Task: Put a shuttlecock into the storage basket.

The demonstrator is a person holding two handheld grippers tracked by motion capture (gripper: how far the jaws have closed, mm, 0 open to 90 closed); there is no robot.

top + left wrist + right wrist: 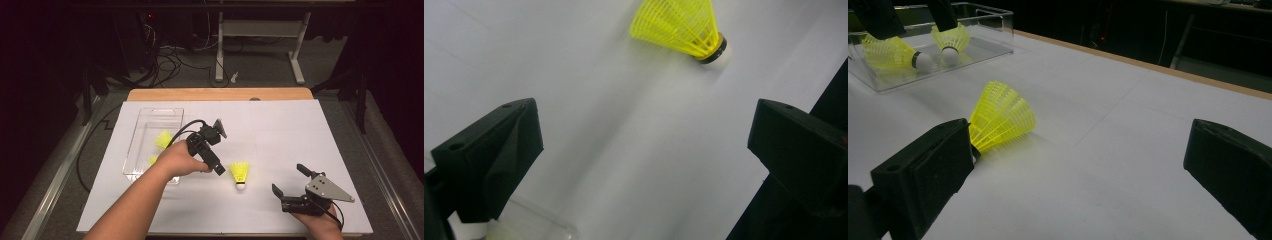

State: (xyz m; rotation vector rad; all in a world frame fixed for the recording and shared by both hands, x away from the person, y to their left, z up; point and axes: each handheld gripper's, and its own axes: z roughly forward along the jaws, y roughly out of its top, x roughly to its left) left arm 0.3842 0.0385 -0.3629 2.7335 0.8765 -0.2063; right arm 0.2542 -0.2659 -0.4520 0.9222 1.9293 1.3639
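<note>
1. The left gripper (216, 150) has its jaws spread wide with nothing between them, hovering just right of the clear tray (145, 122).
2. The right gripper (289, 181) sits at the near right of the bench (280, 125), jaws likewise released and empty.
3. A yellow shuttlecock (240, 172) lies on its side on the white bench between the two grippers, cork end toward the near edge, touching neither.
4. Two more shuttlecocks (890, 52) rest inside the tray at the left.
</note>
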